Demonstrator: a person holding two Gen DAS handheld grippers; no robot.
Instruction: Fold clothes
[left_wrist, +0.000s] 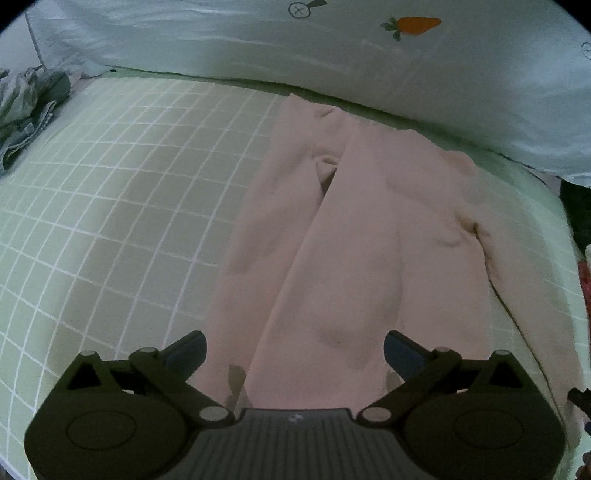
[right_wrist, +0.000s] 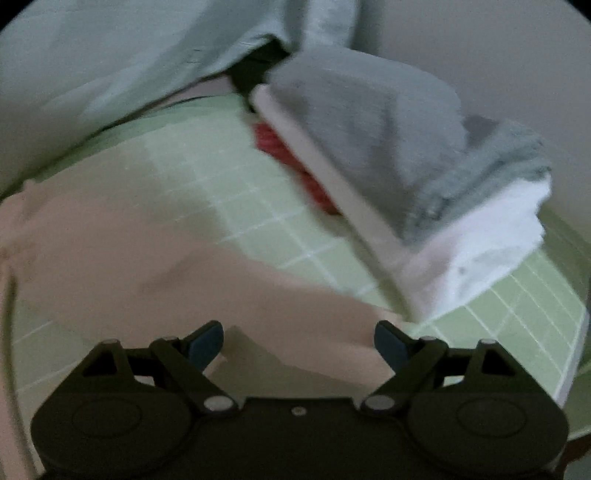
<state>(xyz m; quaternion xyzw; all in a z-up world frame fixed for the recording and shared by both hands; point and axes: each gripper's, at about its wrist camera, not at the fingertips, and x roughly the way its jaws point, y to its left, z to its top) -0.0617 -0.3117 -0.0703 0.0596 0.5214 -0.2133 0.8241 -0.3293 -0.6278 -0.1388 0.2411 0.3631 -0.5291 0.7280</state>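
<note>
A pale pink garment (left_wrist: 351, 229) lies spread on the green checked bedsheet (left_wrist: 122, 192), one sleeve folded across its front. My left gripper (left_wrist: 294, 349) hovers open above the garment's near hem, nothing between its fingers. In the right wrist view the same pink garment (right_wrist: 122, 258) fills the lower left. My right gripper (right_wrist: 298, 341) stands open over its edge, holding nothing. That view is blurred.
A pale quilt with a carrot print (left_wrist: 417, 26) lies along the far side. A crumpled grey-green garment (left_wrist: 26, 99) sits at the far left. A stack of folded clothes (right_wrist: 406, 173), grey over white with something red beneath, lies right of the pink garment.
</note>
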